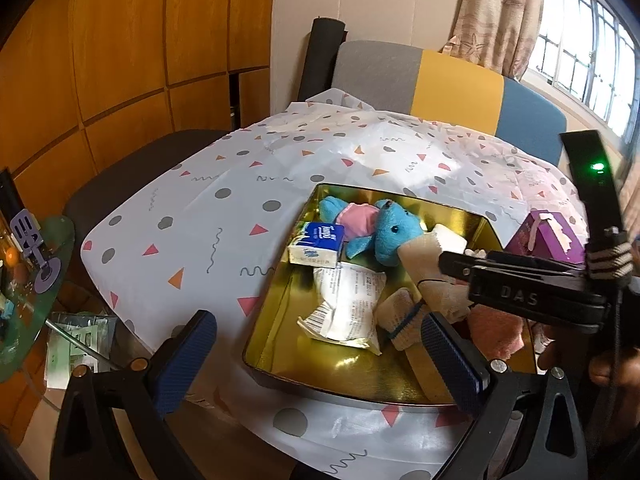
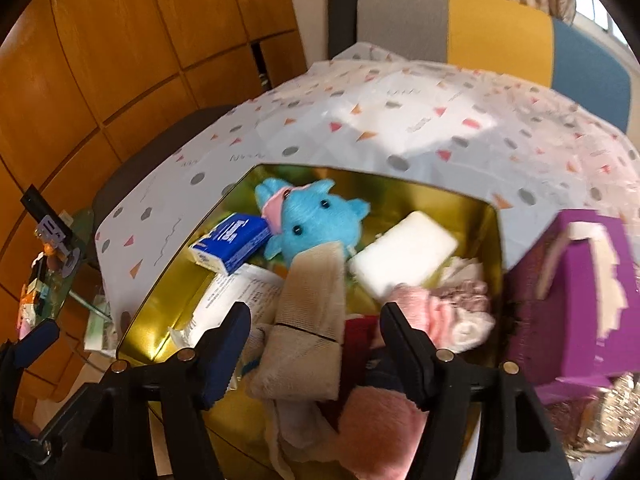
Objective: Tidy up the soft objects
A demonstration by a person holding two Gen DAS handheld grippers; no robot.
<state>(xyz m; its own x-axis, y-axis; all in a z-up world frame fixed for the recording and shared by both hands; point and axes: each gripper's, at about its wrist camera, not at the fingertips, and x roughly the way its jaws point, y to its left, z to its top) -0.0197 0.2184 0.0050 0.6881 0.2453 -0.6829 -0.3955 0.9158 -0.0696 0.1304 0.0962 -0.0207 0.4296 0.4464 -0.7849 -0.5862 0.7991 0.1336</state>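
Right hand-held gripper (image 2: 316, 344) jaws apart over beige bandage roll (image 2: 310, 320), pads not pressing it, inside gold tin (image 2: 490, 240); blue plush (image 2: 316, 224) at 12 o'clock; left hand-held gripper (image 1: 316, 344) open, empty.

A white tablecloth (image 1: 208, 216) printed with grey dots, pink and orange triangles and squiggles covers the tabletop. Behind it stands a chair (image 1: 448, 88) with a back in grey, yellow and blue panels, and a dark rolled mat (image 1: 322, 60) leans upright beside it. Wooden wall panels (image 1: 120, 60) fill the left side. On the right, a patterned beige curtain (image 1: 500, 12) hangs by a barred window (image 1: 588, 60). Low on the left sits a round green glass side table (image 1: 28, 312) — small cluttered items lie on it, too small to tell.
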